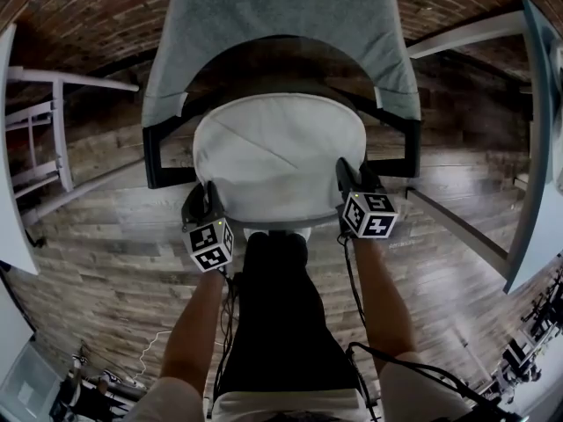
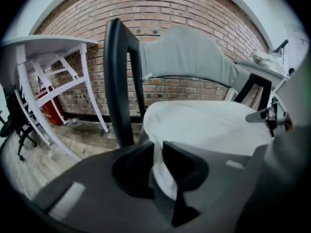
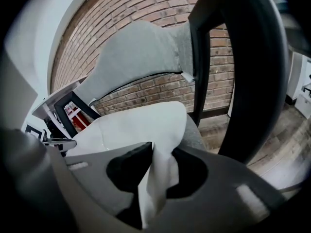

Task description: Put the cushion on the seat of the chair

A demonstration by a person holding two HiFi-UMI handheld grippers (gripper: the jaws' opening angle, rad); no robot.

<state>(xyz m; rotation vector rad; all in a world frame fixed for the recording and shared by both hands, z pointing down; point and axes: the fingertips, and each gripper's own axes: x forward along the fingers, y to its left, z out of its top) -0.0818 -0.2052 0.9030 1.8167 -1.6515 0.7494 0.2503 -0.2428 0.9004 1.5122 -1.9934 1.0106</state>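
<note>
A round white cushion [image 1: 273,148] lies over the seat of a black-framed chair [image 1: 158,158] whose backrest wears a grey cover [image 1: 273,16]. My left gripper [image 1: 204,202] is at the cushion's near left edge and my right gripper [image 1: 352,178] at its near right edge. In the left gripper view the jaws [image 2: 158,149] are shut on a fold of the cushion [image 2: 204,125]. In the right gripper view the jaws [image 3: 160,152] pinch a bunched edge of the cushion [image 3: 131,130], and a strip of the grey seat [image 3: 195,136] shows beneath it.
A white table frame [image 1: 53,130] stands at the left and another white table [image 1: 538,148] at the right, both on a wooden floor by a brick wall [image 2: 160,8]. The chair's black armrest post [image 3: 243,72] rises close beside my right gripper. Cables trail near the person's legs.
</note>
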